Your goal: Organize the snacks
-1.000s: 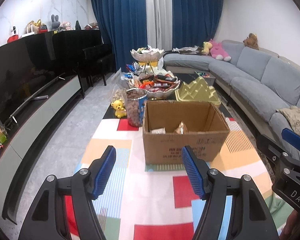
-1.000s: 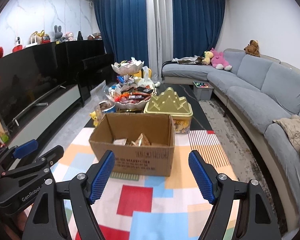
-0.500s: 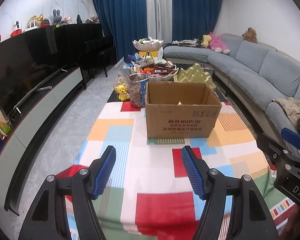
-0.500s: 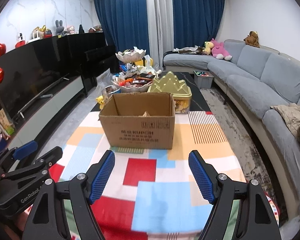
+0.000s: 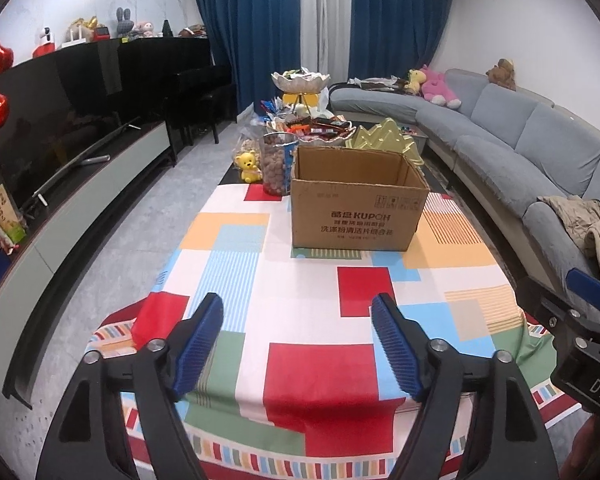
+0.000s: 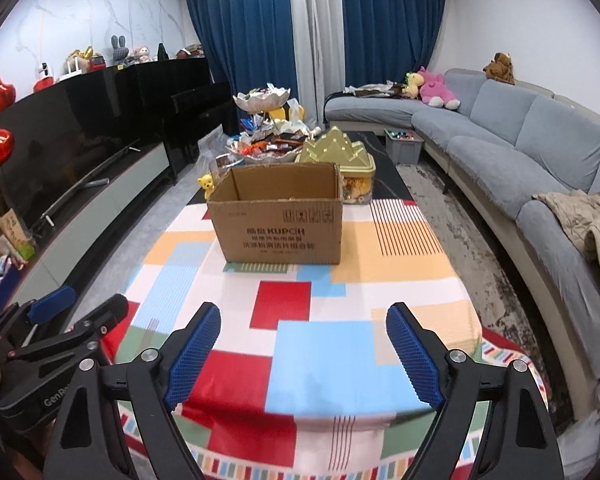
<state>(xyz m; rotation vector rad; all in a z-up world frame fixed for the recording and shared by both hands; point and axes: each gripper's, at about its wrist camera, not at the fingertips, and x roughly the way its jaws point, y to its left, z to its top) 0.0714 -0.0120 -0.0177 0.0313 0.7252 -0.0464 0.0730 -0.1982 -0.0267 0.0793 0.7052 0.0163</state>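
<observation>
Your left gripper [image 5: 297, 340] and right gripper [image 6: 303, 350]: both empty, jaws just widened. Cardboard box [image 5: 358, 200]: on table [image 5: 300, 320] at 12 o'clock, well apart. Snacks [image 5: 314, 126]: heaped beyond box, mostly unsorted, by appearance.

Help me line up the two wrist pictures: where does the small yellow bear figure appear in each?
Left wrist view: the yellow bear stands left of the cardboard box, beside the clear snack jar.
Right wrist view: the bear peeks out just past the box's far left corner.
Shared landmark: the gold peaked tin, behind the box on its right.
</observation>
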